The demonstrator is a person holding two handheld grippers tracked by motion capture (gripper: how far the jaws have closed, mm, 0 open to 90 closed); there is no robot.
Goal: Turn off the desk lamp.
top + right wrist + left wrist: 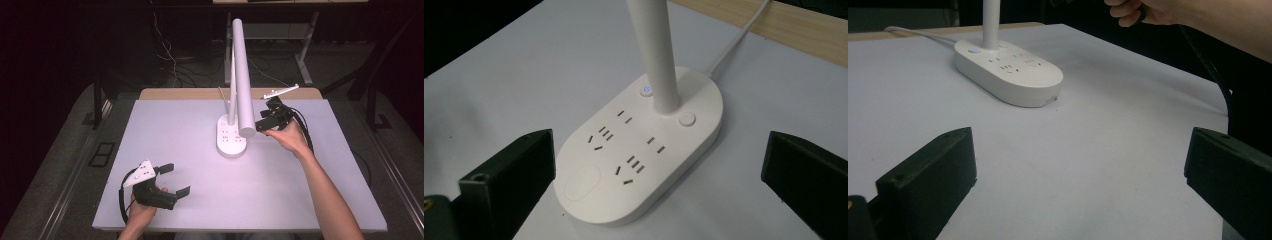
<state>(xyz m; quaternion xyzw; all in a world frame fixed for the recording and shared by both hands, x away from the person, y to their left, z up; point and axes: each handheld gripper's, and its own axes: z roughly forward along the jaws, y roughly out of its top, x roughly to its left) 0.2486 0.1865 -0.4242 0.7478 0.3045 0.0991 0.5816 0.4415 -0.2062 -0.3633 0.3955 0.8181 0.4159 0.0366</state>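
Lamp work is at an early stage, as far as these views let you judge. The desk lamp [239, 80] stands at the far middle of the white table [165, 200], its oval base [639, 155] flat on the surface, with sockets on top, a small lit button [646, 90] beside the stem and a plain round button [687, 119] on the other side. The long tube head [241, 75] reaches forward over the base, and a white cord [736, 42] runs off the back toward the table's wooden edge.

Your right gripper [265, 124] is up beside the low end of the tube head, just to its right, jaws spread wide and holding nothing; its own camera looks down on the base between the two black jaws. Whether a jaw already touches the tube cannot be told from above. So nothing is gripped or pressed yet, and the reach to the lamp looks like the step in hand.

Your left gripper [172, 179] waits near the front left of the table, well apart from the lamp, jaws wide and empty, pointed toward the base.
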